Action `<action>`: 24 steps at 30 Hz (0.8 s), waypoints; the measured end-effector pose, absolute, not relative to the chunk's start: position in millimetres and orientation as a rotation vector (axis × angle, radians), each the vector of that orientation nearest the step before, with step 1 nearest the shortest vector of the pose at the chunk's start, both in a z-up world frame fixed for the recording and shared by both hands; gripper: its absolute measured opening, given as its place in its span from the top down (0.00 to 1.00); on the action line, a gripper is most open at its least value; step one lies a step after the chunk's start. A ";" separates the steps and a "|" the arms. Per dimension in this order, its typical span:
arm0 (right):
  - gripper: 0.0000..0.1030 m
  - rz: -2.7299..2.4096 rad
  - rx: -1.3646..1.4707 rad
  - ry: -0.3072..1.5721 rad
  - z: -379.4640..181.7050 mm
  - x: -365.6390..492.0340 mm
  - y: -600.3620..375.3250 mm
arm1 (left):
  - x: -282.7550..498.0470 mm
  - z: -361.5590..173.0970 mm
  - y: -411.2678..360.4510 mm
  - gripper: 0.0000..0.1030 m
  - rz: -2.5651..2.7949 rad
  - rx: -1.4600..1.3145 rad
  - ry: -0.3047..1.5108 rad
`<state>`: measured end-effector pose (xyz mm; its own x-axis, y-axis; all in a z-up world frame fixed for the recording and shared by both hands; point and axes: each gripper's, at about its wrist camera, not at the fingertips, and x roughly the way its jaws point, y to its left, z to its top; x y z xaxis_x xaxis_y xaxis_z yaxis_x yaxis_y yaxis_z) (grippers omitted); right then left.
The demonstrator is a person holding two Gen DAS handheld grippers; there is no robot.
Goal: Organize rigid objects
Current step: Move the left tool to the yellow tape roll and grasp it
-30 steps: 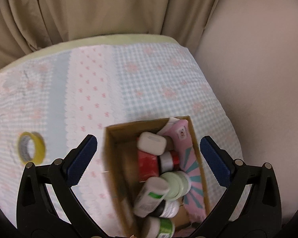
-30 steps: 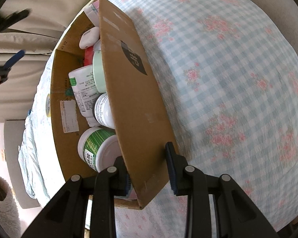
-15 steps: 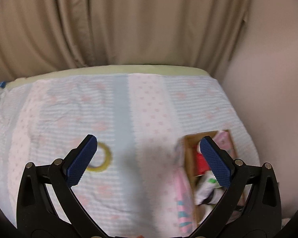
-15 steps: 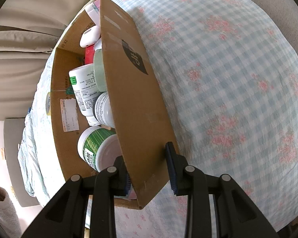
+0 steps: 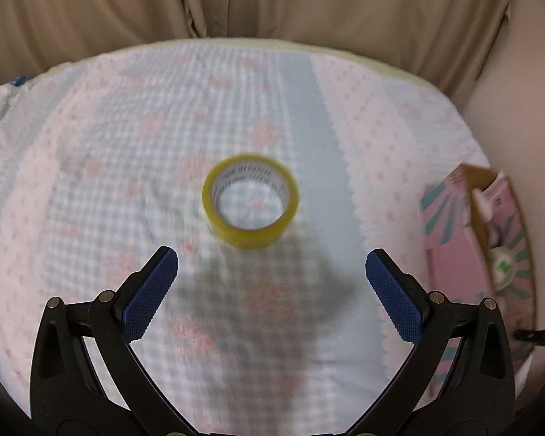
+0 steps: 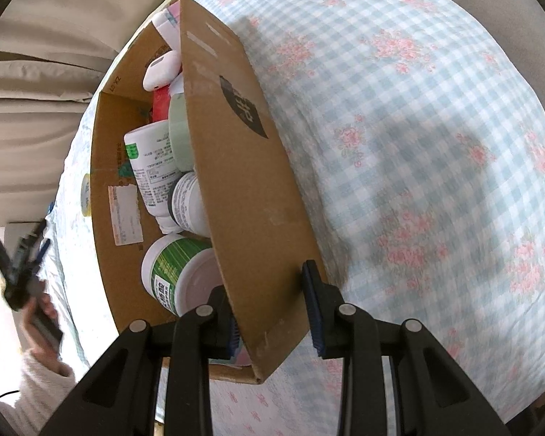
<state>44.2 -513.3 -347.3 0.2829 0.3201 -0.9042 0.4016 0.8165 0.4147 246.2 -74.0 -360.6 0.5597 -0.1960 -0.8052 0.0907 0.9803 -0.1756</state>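
Flat, tape roll (image 5: 250, 206) — hole up (left gripper (image 5: 271, 268) wide apart) — right gripper (image 6: 272, 305) clamped on box wall (image 6: 243, 167).

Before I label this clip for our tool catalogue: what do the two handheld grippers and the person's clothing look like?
Both the left gripper and right gripper have matte black forked frames with round silver rivets and blue ridged pads. No cables show. The person wears a fuzzy white sleeve.

My left gripper (image 5: 271, 267) is spread wide over the checked cloth (image 5: 127, 167), nothing between its pads. A tape roll (image 5: 250, 204) lies just beyond. The box (image 5: 490, 232) sits far right.
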 end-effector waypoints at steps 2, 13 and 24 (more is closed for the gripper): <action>0.73 -0.067 0.664 1.306 -346.2 42.6 -513.3 | 252.9 -381.5 -74.4 0.00 -0.162 -0.108 0.955; 0.73 -0.071 0.650 1.310 -344.8 42.6 -510.4 | 305.0 -459.4 -80.7 0.00 -0.143 -0.103 0.907; 0.73 -0.089 0.668 1.294 -345.1 38.6 -512.1 | 333.5 -463.4 -92.7 0.00 -0.124 -0.036 0.865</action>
<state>38.6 -512.1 -345.1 0.2978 0.3003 -0.9061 0.4213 0.8104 0.4071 333.5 -92.7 -463.4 0.6419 -0.1240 -0.7567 0.0944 0.9921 -0.0824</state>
